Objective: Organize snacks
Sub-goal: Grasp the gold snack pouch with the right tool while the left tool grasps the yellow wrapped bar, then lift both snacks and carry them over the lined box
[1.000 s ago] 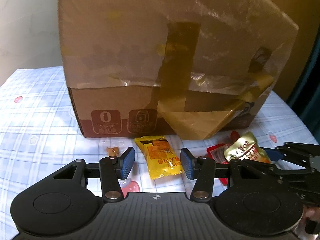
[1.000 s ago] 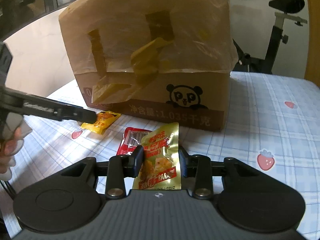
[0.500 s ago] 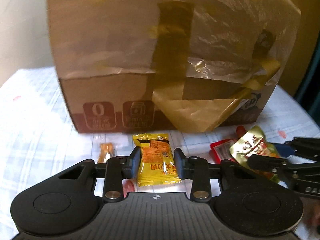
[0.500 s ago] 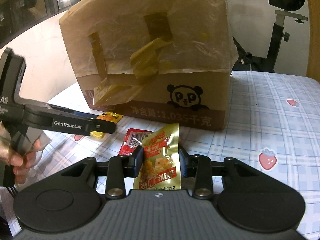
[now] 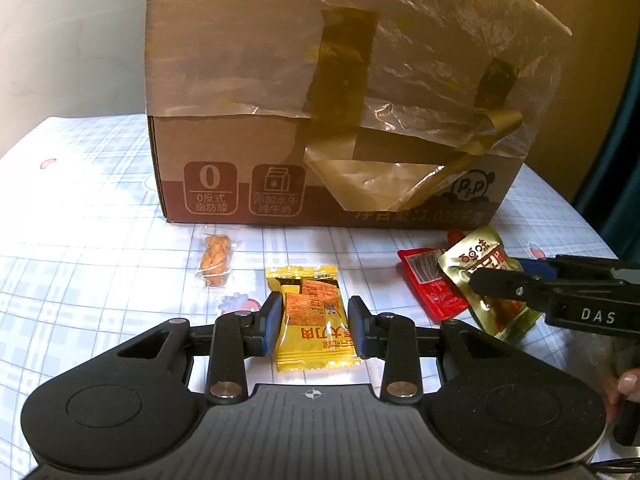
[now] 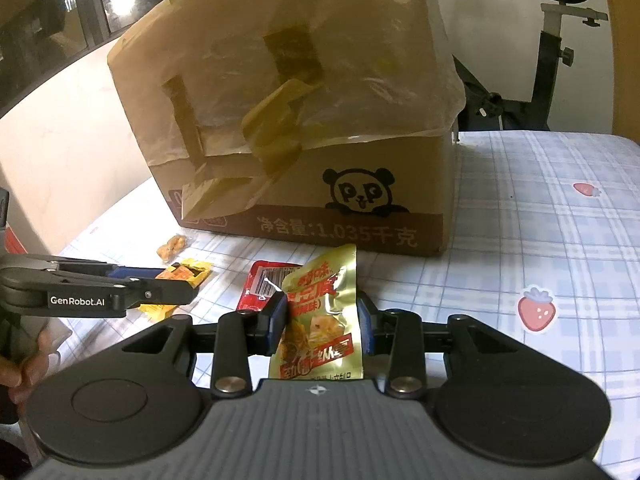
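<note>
My left gripper [image 5: 314, 326] is shut on a yellow snack packet [image 5: 314, 320] and holds it above the checked tablecloth [image 5: 80, 264]. My right gripper [image 6: 322, 320] is shut on a gold snack pouch [image 6: 322, 312], raised off the cloth; the pouch also shows in the left wrist view [image 5: 484, 276]. A red packet [image 5: 430, 280] lies under the gold pouch. A small clear bag of orange snacks [image 5: 216, 256] lies left of the yellow packet. A large cardboard box [image 5: 328, 120] with a plastic liner stands just behind them.
The box [image 6: 304, 128] fills the middle of both views. An exercise bike [image 6: 552, 48] stands behind the table at the right. The cloth with strawberry prints [image 6: 536, 312] stretches to the right of the box.
My left gripper has closed on the yellow packet and lifted it back from the box. My right gripper still holds the gold pouch, raised slightly.
</note>
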